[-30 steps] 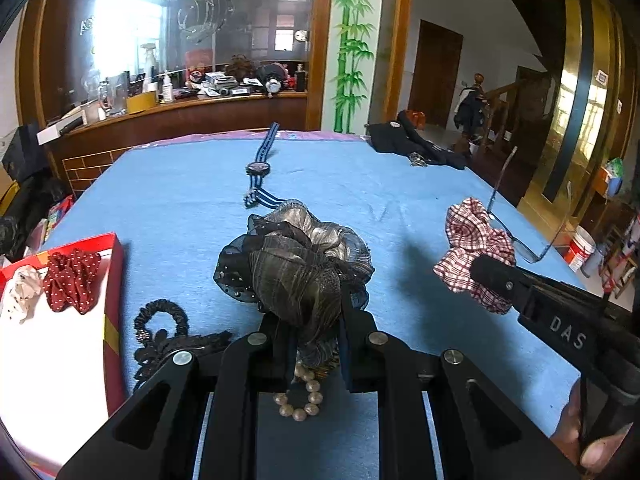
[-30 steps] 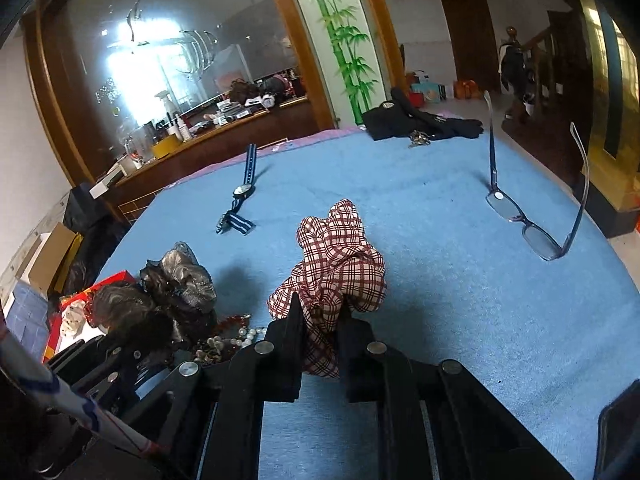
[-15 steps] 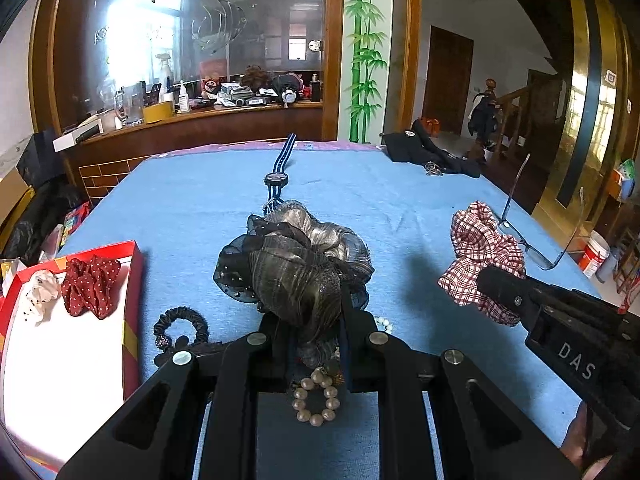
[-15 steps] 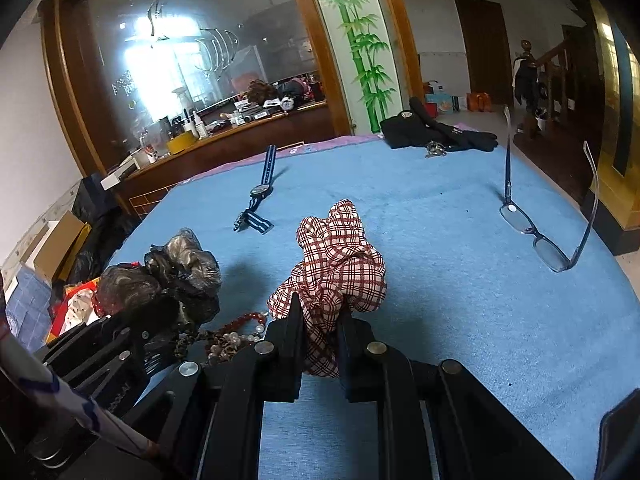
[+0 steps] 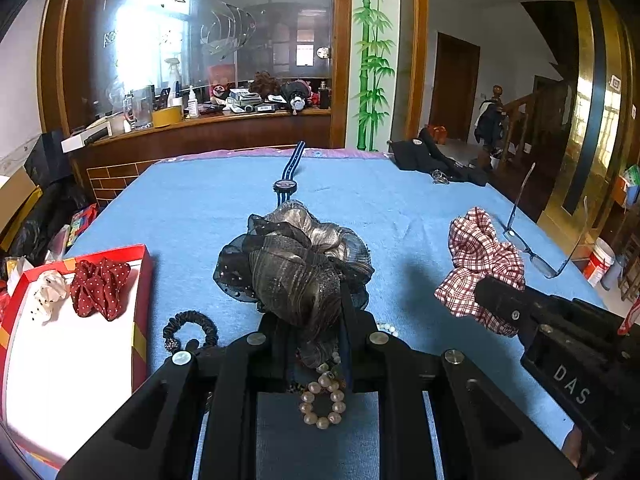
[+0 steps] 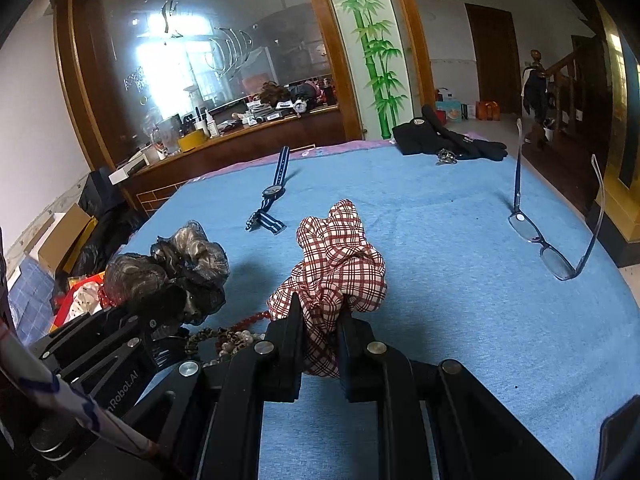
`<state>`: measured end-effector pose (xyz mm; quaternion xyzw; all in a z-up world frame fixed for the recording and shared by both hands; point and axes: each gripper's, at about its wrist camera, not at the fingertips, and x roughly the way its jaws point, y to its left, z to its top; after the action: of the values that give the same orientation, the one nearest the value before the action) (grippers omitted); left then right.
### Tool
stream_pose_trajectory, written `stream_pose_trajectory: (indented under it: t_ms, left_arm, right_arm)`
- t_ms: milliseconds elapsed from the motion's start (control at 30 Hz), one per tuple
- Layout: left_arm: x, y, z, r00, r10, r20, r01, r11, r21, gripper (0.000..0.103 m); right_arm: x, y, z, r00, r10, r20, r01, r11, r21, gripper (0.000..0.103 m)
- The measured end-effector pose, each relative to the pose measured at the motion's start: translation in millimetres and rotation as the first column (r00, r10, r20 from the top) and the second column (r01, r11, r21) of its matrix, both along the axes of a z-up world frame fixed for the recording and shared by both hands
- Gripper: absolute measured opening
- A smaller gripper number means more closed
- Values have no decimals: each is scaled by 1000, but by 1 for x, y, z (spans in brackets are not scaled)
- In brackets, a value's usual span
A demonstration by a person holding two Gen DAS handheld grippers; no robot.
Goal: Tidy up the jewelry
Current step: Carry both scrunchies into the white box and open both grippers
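Little has changed over the last second: you still hold both scrunchies off the blue cloth [image 5: 400, 208], though the left view has tipped so that more of the red box [image 5: 141, 280] and the pearl bracelet [image 5: 322, 402] now shows. At far left, that box already holds a white scrunchie [image 5: 48, 294] and a red dotted scrunchie [image 5: 100, 286], so part of the sorting looks done. Just beside the box a black hair tie [image 5: 192, 326] lies on the cloth. Your left gripper [image 5: 316, 336] is clamped on the dark organza scrunchie [image 5: 292, 268], with the pearl bracelet lying under it. Beyond, the striped watch [image 5: 286, 186] waits near the far edge. Further right, your right gripper [image 6: 320, 320] is clamped on the red plaid scrunchie [image 6: 340, 260]. At far right the eyeglasses [image 6: 548, 248] sit upside down, well apart from everything else. I judge you are partway through: two scrunchies boxed, two in hand, while the bracelets, tie and watch remain unsorted.
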<state>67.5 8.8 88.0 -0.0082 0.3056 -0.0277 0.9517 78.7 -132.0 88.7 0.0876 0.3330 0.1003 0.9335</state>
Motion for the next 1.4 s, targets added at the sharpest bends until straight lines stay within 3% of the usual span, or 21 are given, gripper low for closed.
stream_pose_trajectory:
  t_ms: [200, 467, 833, 1233, 1400]
  left_arm:
    - [-13, 9, 14, 1000, 29, 10, -29, 999, -26, 17]
    - [-49, 34, 26, 995, 91, 28, -91, 996, -4, 17]
    - [-104, 116, 45, 973, 225, 44, -225, 974, 9, 17]
    - [-137, 236, 35, 919, 393, 2, -393, 919, -37, 17]
    - [-133, 278, 28, 911, 411, -48, -413, 909, -64, 17]
  right_arm:
    - [-3, 1, 3, 1000, 3, 20, -3, 1000, 2, 15]
    - [-15, 14, 11, 996, 60, 62, -60, 998, 8, 15]
    - [-42, 51, 31, 985, 164, 61, -167, 984, 60, 15]
    - [-64, 164, 53, 897, 441, 0, -440, 896, 58, 18]
    - [-55, 214, 51, 858, 510, -54, -508, 860, 46, 18]
